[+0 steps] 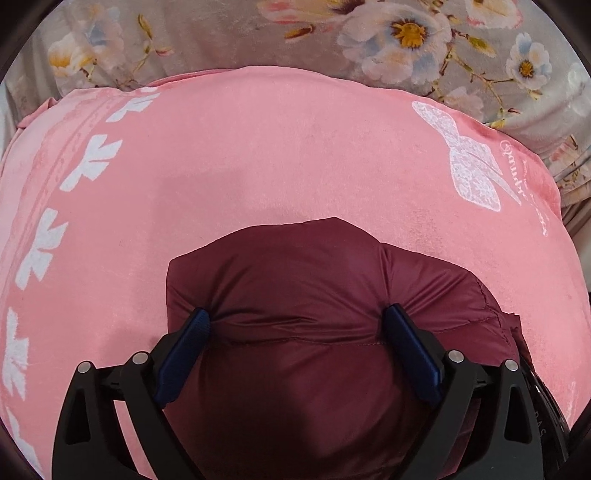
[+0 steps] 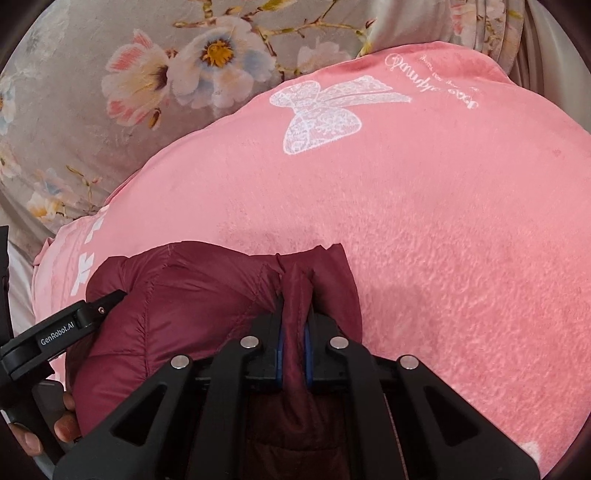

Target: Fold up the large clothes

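A maroon quilted puffer jacket (image 1: 295,280) lies bunched on a pink blanket (image 1: 258,155). My left gripper (image 1: 297,321) has its blue-padded fingers spread wide, pressed against a puffy fold of the jacket that bulges between them. My right gripper (image 2: 295,325) is shut on a narrow pinched ridge of the jacket (image 2: 184,306). The left gripper's black body shows at the left edge of the right wrist view (image 2: 55,332), with a hand behind it.
The pink blanket (image 2: 443,221) has a white lace bow print (image 2: 325,110), script lettering, and white leaf motifs along its left side (image 1: 88,162). A grey floral sheet (image 1: 406,29) lies beyond it. The blanket's edge drops off at right.
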